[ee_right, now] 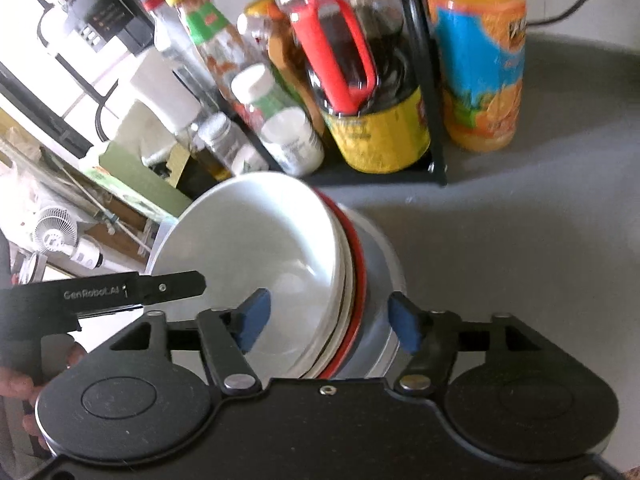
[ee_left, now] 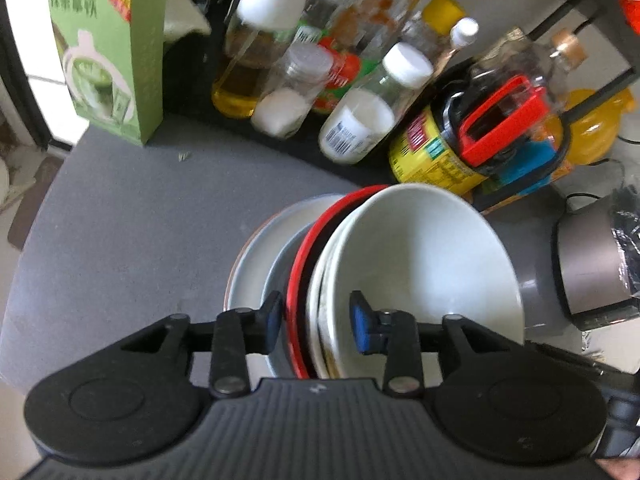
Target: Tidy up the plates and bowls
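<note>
A stack of dishes stands on the grey counter. A white bowl is on top, nested in a second white bowl. Under them come a red-rimmed bowl and pale grey plates. My left gripper is open and straddles the bowl rims on one side, with its right pad inside the top bowl. On the opposite side my right gripper is open wider around the rims, with gaps at both pads. In the right wrist view, part of the left gripper's black body shows at the left.
A black wire rack crowded with sauce and oil bottles stands right behind the stack. A green carton is at the far left and an orange juice bottle beside the rack. A grey appliance sits near the stack.
</note>
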The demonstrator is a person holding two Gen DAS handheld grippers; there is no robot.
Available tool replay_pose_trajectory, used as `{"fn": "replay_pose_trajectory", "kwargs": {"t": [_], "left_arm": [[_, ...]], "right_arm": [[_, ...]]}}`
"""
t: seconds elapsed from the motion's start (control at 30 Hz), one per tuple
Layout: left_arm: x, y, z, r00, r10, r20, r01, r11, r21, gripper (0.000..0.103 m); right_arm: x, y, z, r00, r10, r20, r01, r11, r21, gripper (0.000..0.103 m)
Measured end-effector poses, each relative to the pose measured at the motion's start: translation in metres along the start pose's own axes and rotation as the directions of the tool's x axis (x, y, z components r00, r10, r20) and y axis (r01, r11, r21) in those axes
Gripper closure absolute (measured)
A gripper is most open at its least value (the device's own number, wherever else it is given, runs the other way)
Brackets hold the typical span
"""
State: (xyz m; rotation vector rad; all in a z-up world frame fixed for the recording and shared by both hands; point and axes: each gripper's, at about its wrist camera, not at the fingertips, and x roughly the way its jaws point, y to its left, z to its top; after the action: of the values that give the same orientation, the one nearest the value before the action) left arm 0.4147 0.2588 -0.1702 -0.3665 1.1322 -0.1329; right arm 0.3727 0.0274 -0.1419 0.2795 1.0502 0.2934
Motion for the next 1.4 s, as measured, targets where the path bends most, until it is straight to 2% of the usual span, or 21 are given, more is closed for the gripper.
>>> {"fn": "replay_pose_trajectory", "kwargs": {"t": [0.03, 0.1, 0.17, 0.3, 0.43, 0.67, 0.8, 0.9, 1.1, 1.4], "left_arm": [[-0.003, -0.001, 0.0, 1.0, 0.009, 0.013, -0.009, 1.0, 0.014, 0.055], [-0.01, -0.001, -0.002, 0.998, 0.03, 0.05, -0.032, 0.999, 0.039, 0.039], [-0.016, 0.0, -0.003, 0.996, 0.043, 0.083, -0.047, 0.998, 0.048, 0.029], [-0.026, 0.007, -0.008, 0.99, 0.052, 0.132, -0.058, 0.998, 0.037, 0.02], [-0.031, 0.01, -0.016, 0.985, 0.055, 0.165, -0.058, 0.998, 0.014, 0.016], [-0.044, -0.005, -0.031, 0.974, 0.098, 0.205, -0.098, 0.995, -0.011, 0.01], [-0.052, -0.016, -0.04, 0.978, 0.116, 0.176, -0.113, 0.993, -0.031, 0.009], [-0.063, -0.031, -0.051, 0.968, 0.152, 0.202, -0.15, 0.988, -0.025, 0.009], [-0.085, -0.065, -0.085, 0.95, 0.19, 0.247, -0.192, 0.981, -0.016, 0.004], [-0.122, -0.121, -0.156, 0.933, 0.199, 0.3, -0.208, 0.978, -0.002, 0.0]], "right_arm": [[-0.004, 0.001, 0.001, 1.0, -0.006, 0.008, 0.006, 1.0, -0.003, 0.033], [-0.01, 0.002, 0.001, 0.999, -0.016, 0.028, 0.016, 1.0, -0.008, 0.029], [-0.016, 0.002, 0.0, 0.998, -0.023, 0.052, 0.024, 1.0, -0.013, 0.025], [-0.024, -0.001, -0.005, 0.996, -0.03, 0.086, 0.03, 1.0, -0.001, 0.018], [-0.034, -0.008, -0.015, 0.992, -0.033, 0.121, 0.033, 0.999, 0.006, 0.008], [-0.056, -0.026, -0.027, 0.989, -0.026, 0.147, 0.022, 0.999, 0.029, 0.004], [-0.082, -0.037, -0.04, 0.983, -0.018, 0.182, 0.018, 1.0, 0.001, 0.0], [-0.105, -0.052, -0.052, 0.982, -0.004, 0.189, 0.007, 1.0, -0.013, 0.0], [-0.153, -0.093, -0.083, 0.976, -0.002, 0.217, 0.003, 1.0, -0.008, 0.0], [-0.212, -0.133, -0.121, 0.966, 0.035, 0.255, -0.024, 0.999, -0.047, 0.0]]}}
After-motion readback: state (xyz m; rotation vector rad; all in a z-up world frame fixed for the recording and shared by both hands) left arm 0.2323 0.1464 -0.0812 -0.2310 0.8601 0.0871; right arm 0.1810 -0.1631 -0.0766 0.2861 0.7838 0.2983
